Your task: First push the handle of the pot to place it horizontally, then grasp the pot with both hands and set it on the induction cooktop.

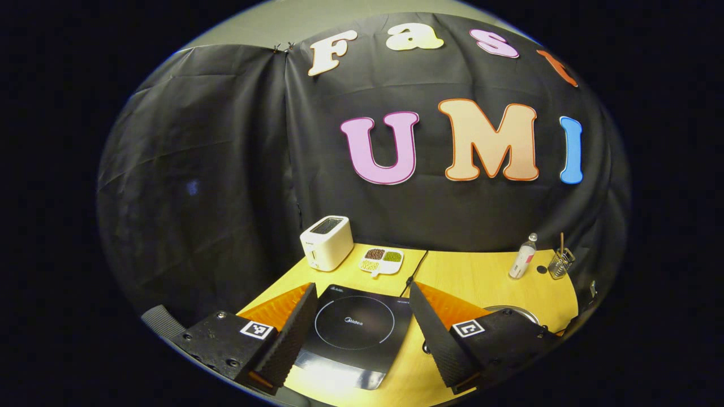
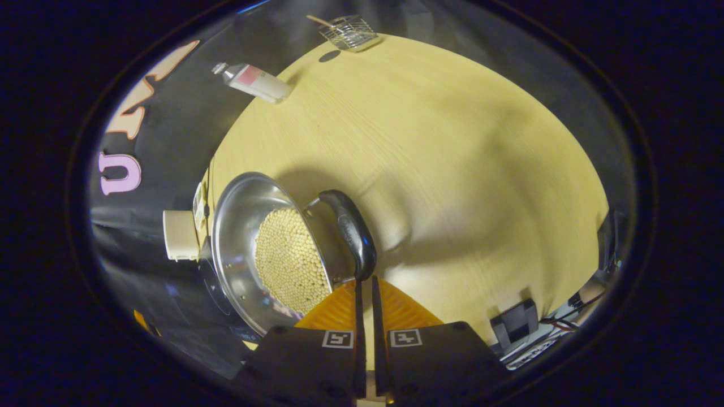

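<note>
In the right gripper view a steel pot (image 2: 235, 226) filled with small pale beans (image 2: 288, 260) stands on the wooden table (image 2: 452, 169). Its black bail handle (image 2: 352, 229) arches over the near side of the rim. My right gripper (image 2: 366, 281) is shut with nothing between its fingers, and its tips rest against the lower end of that handle. In the left gripper view the black induction cooktop (image 1: 353, 328) lies on the table, framed by the spread fingers of my left gripper (image 1: 362, 285), which is open and holds nothing. The pot's rim (image 1: 512, 310) peeks out behind the right-hand finger.
A white toaster (image 1: 327, 242) and a divided dish of beans (image 1: 382, 261) stand behind the cooktop, whose cord (image 1: 413, 271) runs to the back. A bottle (image 1: 523, 257) and a wire basket (image 1: 561, 263) sit at the back right. A small black device (image 2: 515, 322) lies near the table's edge.
</note>
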Demonstrator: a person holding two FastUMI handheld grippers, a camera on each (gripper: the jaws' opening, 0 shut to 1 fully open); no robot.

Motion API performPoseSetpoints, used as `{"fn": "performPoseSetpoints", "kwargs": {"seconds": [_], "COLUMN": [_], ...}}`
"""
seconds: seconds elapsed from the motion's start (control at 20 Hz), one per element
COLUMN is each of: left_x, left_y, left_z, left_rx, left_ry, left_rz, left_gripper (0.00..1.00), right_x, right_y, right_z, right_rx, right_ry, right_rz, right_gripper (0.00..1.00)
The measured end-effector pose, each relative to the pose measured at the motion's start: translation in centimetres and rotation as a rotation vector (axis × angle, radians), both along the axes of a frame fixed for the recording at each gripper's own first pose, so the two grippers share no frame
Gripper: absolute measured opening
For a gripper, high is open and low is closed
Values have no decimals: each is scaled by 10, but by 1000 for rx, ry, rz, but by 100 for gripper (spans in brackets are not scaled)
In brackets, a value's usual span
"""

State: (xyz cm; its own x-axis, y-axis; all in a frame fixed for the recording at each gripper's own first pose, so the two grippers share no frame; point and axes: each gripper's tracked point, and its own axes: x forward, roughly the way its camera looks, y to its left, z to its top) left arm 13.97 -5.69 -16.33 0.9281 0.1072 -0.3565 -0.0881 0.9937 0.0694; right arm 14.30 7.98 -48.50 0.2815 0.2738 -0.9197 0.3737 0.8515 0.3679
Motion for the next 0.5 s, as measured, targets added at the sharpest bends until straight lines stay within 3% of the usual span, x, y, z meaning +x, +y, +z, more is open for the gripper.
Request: {"fn": "performPoseSetpoints", "kwargs": {"seconds": [0.5], "left_x": [-1], "left_y": [-3], "left_z": [-22], "left_rx": [-26], "left_ry": [50], "left_rz": [1], "left_gripper": [99], "right_x": [7], "right_y": [0], "right_z": [5], "right_rx": [1], "right_ry": [-16], "right_rz": [-9], "right_gripper": [9]}}
